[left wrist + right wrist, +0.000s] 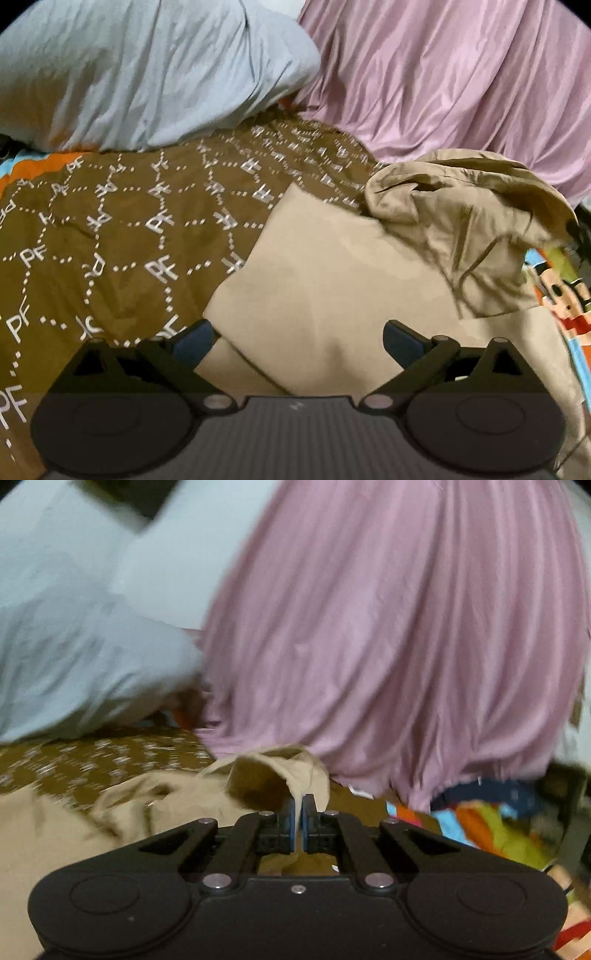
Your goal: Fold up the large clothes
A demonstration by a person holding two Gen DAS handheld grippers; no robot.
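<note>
- Bed: a brown patterned blanket (122,229) covers it; a pale blue pillow (147,74) lies at the far side and a pink curtain (461,81) hangs behind.
- Beige garment (332,280): it lies on the blanket, its flat smooth panel directly ahead of the left gripper, its bunched, rumpled end (461,206) toward the curtain side. The flat panel appears to run from near the left gripper toward that bunched end; the full outline is not in view.
- Left gripper (297,338): fingers spread wide, holding nothing, poised just over the near edge of the flat panel.
- Right gripper (298,814): blue pads pressed together on a thin fold of the garment's raised, crumpled end (280,771), which stands up from the bed.
- Governing relation: the lifted end belongs to the right gripper, while the flat panel lies nearer the left; a fold would probably carry the raised end across toward the left gripper's side.
</note>
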